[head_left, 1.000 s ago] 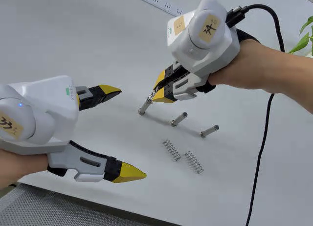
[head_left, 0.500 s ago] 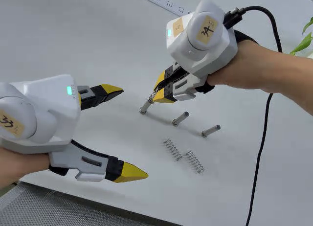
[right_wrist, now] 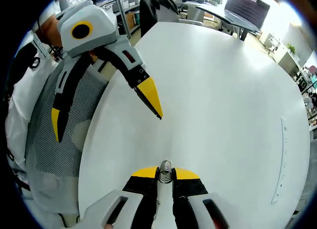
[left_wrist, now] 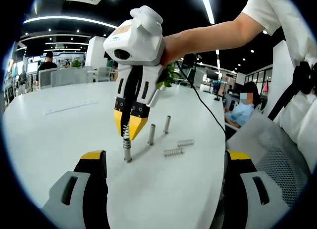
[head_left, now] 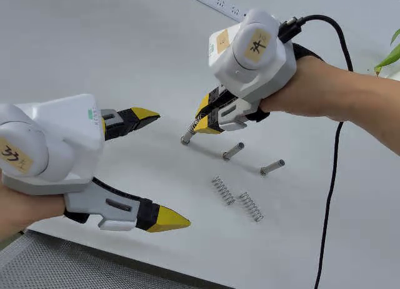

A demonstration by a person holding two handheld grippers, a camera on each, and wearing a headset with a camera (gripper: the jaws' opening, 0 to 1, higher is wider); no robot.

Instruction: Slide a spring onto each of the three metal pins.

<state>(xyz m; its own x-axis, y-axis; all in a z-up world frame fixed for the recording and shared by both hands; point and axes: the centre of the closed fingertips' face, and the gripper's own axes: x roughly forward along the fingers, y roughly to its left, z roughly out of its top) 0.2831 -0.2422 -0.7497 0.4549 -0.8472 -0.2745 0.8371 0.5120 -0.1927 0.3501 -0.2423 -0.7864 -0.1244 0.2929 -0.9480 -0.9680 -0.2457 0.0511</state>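
Working over a broad white tabletop, smooth and matte, probably slick enough to let small parts skid.

Holding the left gripper at 8 o'clock in the head view: pale hard shell, black jaws with yellow tips, spread wide with nothing between them.

Holding the right gripper just above centre, jaws pinched together on a spring and angled down toward 7 o'clock, so the spring's lower end meets the top of the leftmost pin. Cannot tell how far the coils have gone over it.

Following the row toward 4 o'clock: middle pin, then last pin, both bare. Short polished steel cylinders, rigid, upright in the left gripper view. Unclear whether fixed to the table or merely standing.

Lying flat at 5 o'clock from the middle pin: two loose springs, side by side and just apart.

Judging by look: thin bright wire, open coils, very light, apt to roll, bow or flick away. Best gripped gently across the coils near the upper end, leaving the lower mouth free for the pin.
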